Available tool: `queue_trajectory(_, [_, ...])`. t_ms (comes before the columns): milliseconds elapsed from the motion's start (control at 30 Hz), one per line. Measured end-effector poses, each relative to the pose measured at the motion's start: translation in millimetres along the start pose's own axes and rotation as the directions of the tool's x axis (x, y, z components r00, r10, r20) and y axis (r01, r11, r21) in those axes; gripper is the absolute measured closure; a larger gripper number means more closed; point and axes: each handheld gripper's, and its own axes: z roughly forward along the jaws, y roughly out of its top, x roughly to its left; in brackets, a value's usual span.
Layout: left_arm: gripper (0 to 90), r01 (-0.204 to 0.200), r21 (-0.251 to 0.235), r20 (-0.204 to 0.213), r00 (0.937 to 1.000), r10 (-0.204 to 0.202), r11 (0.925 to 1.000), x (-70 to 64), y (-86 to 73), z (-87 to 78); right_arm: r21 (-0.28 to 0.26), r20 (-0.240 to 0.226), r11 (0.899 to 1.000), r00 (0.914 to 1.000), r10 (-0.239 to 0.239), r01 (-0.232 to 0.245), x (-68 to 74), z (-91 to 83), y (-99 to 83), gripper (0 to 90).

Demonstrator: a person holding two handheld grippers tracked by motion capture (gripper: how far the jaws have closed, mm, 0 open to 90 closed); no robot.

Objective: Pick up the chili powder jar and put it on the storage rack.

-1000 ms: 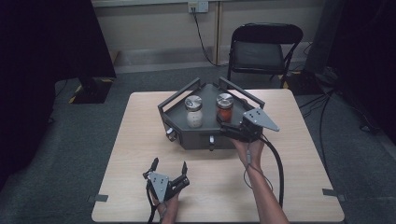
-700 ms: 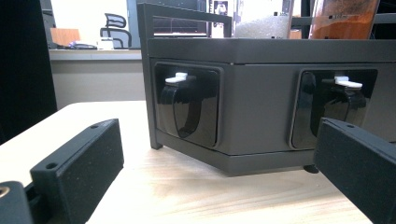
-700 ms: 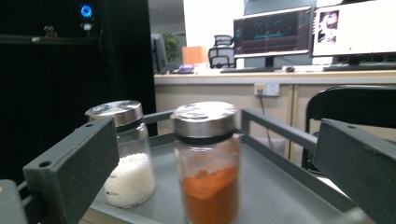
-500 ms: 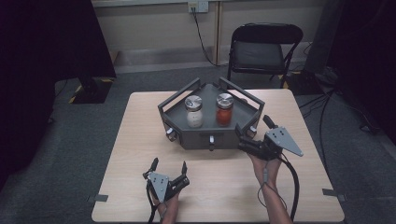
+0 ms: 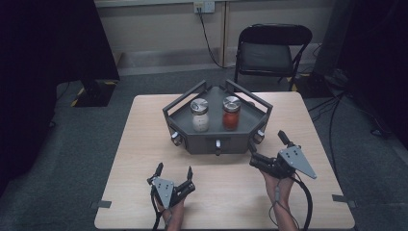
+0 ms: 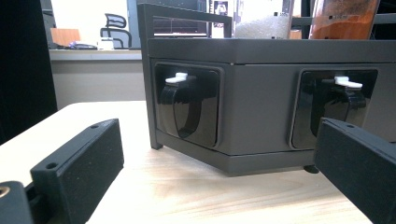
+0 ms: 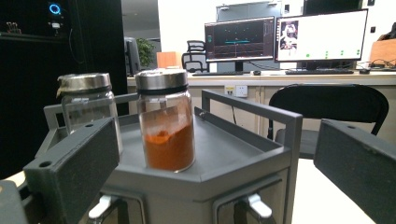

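Observation:
A dark grey six-sided rack (image 5: pixel 216 142) stands at the table's middle, with rails round its top. On it stand two metal-lidded jars: one with white contents (image 5: pixel 200 115) on the left, one with orange-red powder (image 5: pixel 231 113) on the right. My left gripper (image 5: pixel 174 169) rests open near the front edge, pointing at the rack. The left gripper view (image 6: pixel 219 163) faces the rack's side wall (image 6: pixel 261 107) with two white-levered latches. My right gripper (image 5: pixel 268 147) is open at the rack's front right corner. In the right gripper view (image 7: pixel 215 172) the orange-red jar (image 7: pixel 166 121) stands beyond the open jaws, the other jar (image 7: pixel 86 109) behind its left.
A black folding chair (image 5: pixel 269 53) stands beyond the table's far edge. Cables run over the floor at the right. Small knobs (image 5: pixel 218 144) stick out of the rack's front faces. Bare tabletop (image 5: pixel 226 197) lies between the two grippers.
My right gripper has drawn back from beside the orange-red jar, down and toward the person, to the rack's front right corner. The left gripper and both jars have stayed put.

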Motion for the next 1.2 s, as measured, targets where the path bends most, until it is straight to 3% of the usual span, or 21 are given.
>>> queue_trajectory(167, [1.4, 0.0, 0.0, -0.001, 1.0, 0.0, 1.0, -0.1, 0.0, 0.0, 0.007, 0.006, 1.0, 0.9998, -0.018, 0.018, 6.2, -7.3, -9.5, 0.0])
queue_trajectory(567, [1.2, 0.0, 0.0, -0.001, 1.0, 0.0, 1.0, -0.3, 0.0, 0.0, 0.019, 0.026, 1.0, 0.9996, -0.007, 0.006, 14.7, -29.4, -35.0, 0.0])
queue_trajectory(800, [1.3, 0.0, 0.0, -0.008, 1.0, 0.0, 1.0, -1.3, 0.1, 0.1, 0.043, 0.039, 0.999, 0.9991, -0.019, 0.017, 20.3, -33.7, -56.7, 0.0])
queue_trajectory(1200, [1.2, 0.0, 0.0, -0.007, 1.0, 0.0, 1.0, -1.0, 0.0, -0.1, 0.052, 0.045, 0.998, 0.9981, -0.041, 0.039, 26.7, -42.6, -75.1, 0.0])
